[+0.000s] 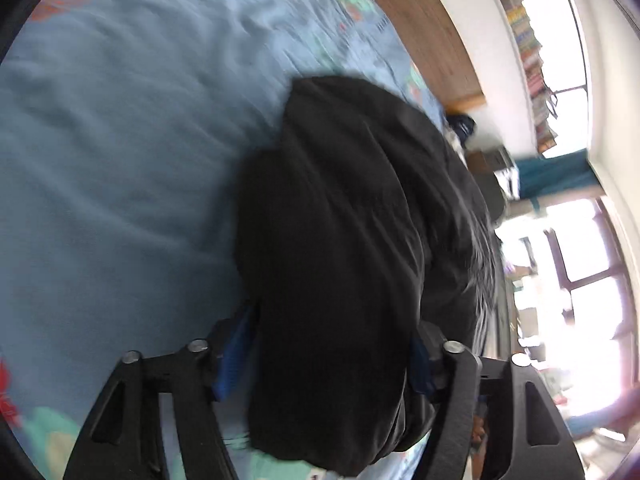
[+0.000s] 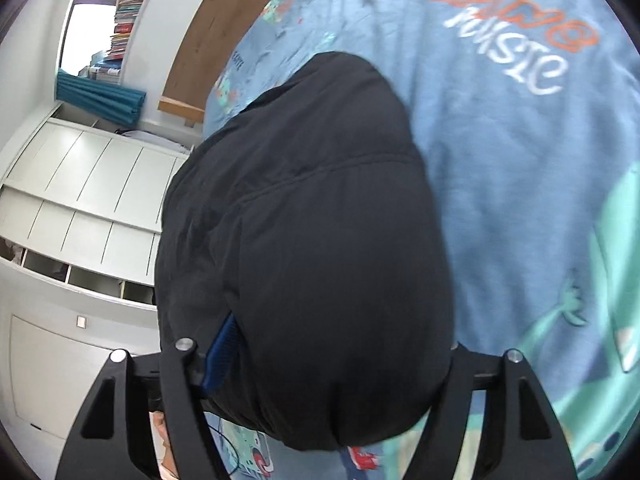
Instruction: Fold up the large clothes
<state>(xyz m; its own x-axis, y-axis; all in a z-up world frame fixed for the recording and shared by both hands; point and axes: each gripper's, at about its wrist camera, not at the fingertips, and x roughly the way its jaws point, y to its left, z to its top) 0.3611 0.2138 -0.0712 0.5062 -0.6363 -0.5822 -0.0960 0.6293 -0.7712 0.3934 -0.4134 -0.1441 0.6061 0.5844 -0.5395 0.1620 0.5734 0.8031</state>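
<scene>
A bulky black garment [image 1: 340,200] lies bunched on a light blue printed bedsheet [image 1: 120,160]. In the left wrist view it fills the gap between the fingers of my left gripper [image 1: 328,344]. The jaws stand wide and the blue pad [image 1: 232,360] on the left sits just beside the cloth, not squeezing it. In the right wrist view the same black garment [image 2: 312,200] bulges between the fingers of my right gripper [image 2: 338,344], also spread wide. Its left blue pad [image 2: 222,356] shows at the cloth's edge, and the right pad is hidden behind the fabric. The bedsheet [image 2: 520,160] carries orange and white lettering.
A wooden headboard [image 1: 420,20] runs along the bed's far end, with stacked books [image 1: 528,40] and bright windows beyond. Beside the bed stand a white cabinet [image 2: 80,200], a teal curtain [image 2: 100,96] and more books [image 2: 128,8].
</scene>
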